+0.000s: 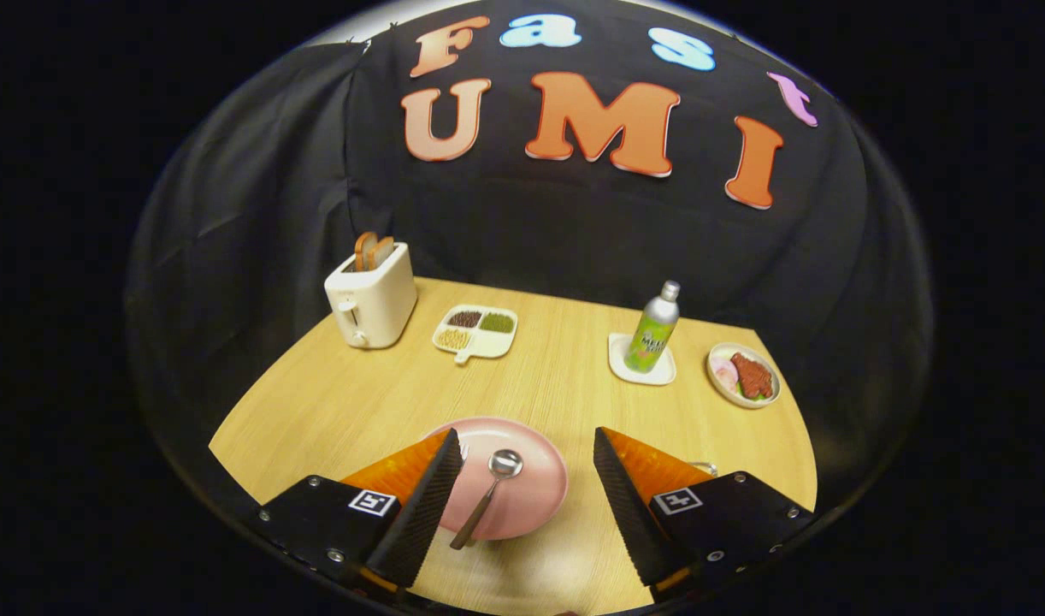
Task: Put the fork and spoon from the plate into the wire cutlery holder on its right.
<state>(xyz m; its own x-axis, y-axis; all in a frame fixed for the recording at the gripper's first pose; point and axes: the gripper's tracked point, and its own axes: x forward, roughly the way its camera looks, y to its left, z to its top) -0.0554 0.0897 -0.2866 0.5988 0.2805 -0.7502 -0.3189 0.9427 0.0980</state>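
— Closest in, what do you see?

— Two black ribbed fingers [428,505] of the gripper [529,453], spread wide, with nothing between the pads. They hang over the near edge of the wooden table [360,402].

— And the plate?

— Take the pink plate [535,496] as the marker. It lies between the fingers, partly under the left one. The spoon [488,492] lies on the plate, bowl toward the far side and handle slanting back over the plate's near rim. Neither finger touches it.

— The fork?

— Just a few pale tines [463,448] peek out at the tip of the left finger, over the plate's left part. The rest of it is hidden behind that finger.

— The wire holder?

— To the right of the plate, a thin bit of wire [704,467] shows just past the right finger. I cannot tell more; the finger covers it.

— What lies beyond the plate?

— Far behind it to the left, a cream toaster [370,299] with bread slices in it. Nearer the plate than that, a white divided dish [476,332] of beans. Behind the plate to the right, a green bottle [652,329] stands upright on a white coaster [642,364], and further right sits a small bowl of food [743,375].
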